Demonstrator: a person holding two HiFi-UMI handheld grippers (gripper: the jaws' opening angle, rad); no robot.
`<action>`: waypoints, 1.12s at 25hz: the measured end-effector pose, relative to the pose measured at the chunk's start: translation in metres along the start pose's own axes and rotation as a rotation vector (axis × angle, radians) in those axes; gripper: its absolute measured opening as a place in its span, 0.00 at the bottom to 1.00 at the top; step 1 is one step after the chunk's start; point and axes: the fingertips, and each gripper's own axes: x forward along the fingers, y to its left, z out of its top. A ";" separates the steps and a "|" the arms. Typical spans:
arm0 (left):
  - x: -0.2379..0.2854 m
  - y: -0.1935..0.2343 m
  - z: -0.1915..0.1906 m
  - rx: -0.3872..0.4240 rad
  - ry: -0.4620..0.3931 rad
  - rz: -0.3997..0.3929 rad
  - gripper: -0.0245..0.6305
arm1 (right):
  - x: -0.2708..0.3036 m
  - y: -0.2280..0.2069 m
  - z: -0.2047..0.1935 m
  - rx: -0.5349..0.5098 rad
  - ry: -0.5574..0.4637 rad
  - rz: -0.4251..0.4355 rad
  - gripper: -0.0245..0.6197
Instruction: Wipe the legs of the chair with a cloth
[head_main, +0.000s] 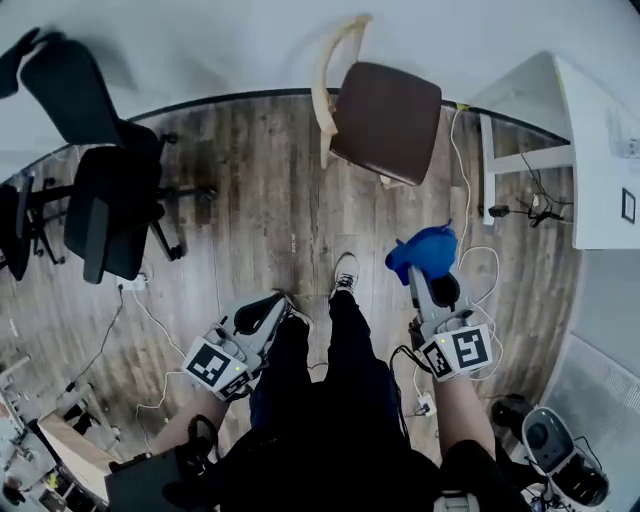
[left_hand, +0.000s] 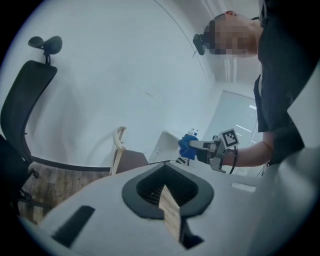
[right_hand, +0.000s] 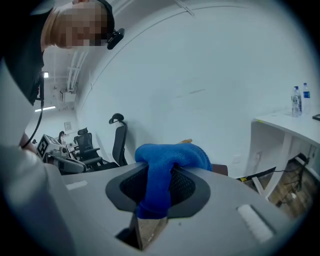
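The chair (head_main: 385, 120), with a brown seat and a pale wooden back, stands on the wood floor ahead of the person's feet, and its legs are mostly hidden under the seat. It also shows far off as the chair (left_hand: 125, 156) in the left gripper view. My right gripper (head_main: 427, 278) is held up short of the chair, shut on a bunched blue cloth (head_main: 424, 252). That cloth (right_hand: 167, 167) fills the jaws of the right gripper (right_hand: 152, 212). My left gripper (head_main: 272, 305) hangs by the person's left leg. Its jaws are shut on nothing, seen up close on the left gripper (left_hand: 170, 200).
Black office chairs (head_main: 105, 195) stand at the left. A white desk (head_main: 600, 140) is at the right, with water bottles (right_hand: 300, 100) on it and cables (head_main: 470, 255) trailing on the floor below. A round grey device (head_main: 555, 450) sits at lower right.
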 end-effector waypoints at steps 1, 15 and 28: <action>-0.003 -0.012 0.014 -0.005 -0.008 -0.008 0.05 | -0.007 0.006 0.014 0.011 -0.007 0.009 0.19; -0.006 -0.085 0.139 -0.039 -0.175 0.073 0.05 | -0.060 0.078 0.121 0.046 -0.071 0.285 0.19; -0.056 -0.124 0.140 0.012 -0.152 -0.071 0.05 | -0.116 0.152 0.109 0.061 -0.096 0.260 0.19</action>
